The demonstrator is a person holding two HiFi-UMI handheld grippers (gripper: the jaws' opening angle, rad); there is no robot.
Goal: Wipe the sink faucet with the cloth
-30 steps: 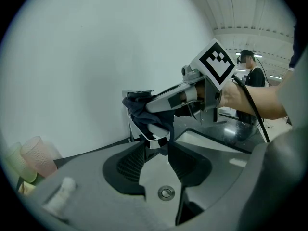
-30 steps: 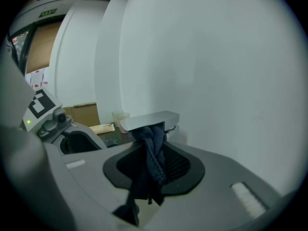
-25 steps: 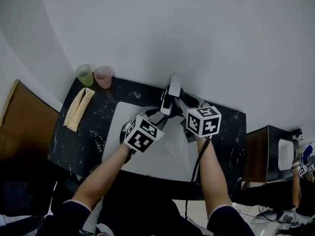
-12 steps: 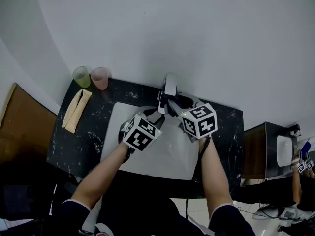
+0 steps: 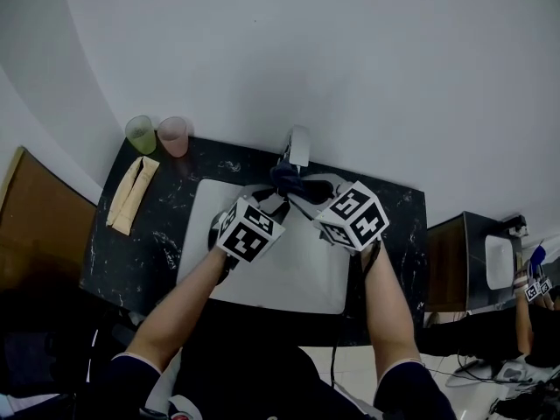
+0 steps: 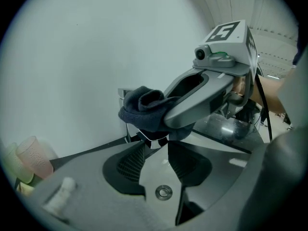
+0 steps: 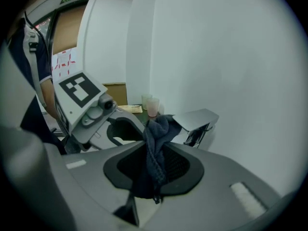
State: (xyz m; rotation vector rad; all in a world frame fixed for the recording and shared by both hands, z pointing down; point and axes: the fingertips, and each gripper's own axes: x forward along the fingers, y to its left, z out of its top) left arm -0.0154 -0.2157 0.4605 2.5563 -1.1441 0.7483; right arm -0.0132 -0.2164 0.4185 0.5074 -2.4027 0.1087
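Observation:
The chrome faucet [image 5: 298, 146] stands at the back of the white sink [image 5: 289, 278]. A dark blue cloth [image 5: 288, 180] is bunched over its spout. My right gripper [image 5: 302, 195] is shut on the cloth [image 7: 156, 158], which hangs between its pads; its jaws have just been closing on it. In the right gripper view the faucet's flat top [image 7: 195, 118] shows just beyond the cloth. My left gripper [image 6: 156, 146] sits below the cloth [image 6: 144, 107], its jaw tips closed on the chrome spout end [image 6: 154, 141].
A green cup [image 5: 140, 134] and a pink cup [image 5: 173, 136] stand at the back left of the black marble counter [image 5: 157, 243]. A beige folded item [image 5: 128, 194] lies beside them. Wooden furniture [image 5: 39, 226] stands to the left.
My right gripper has swung left and rolled, carrying the cloth across the faucet spout. The left gripper has stayed at the spout.

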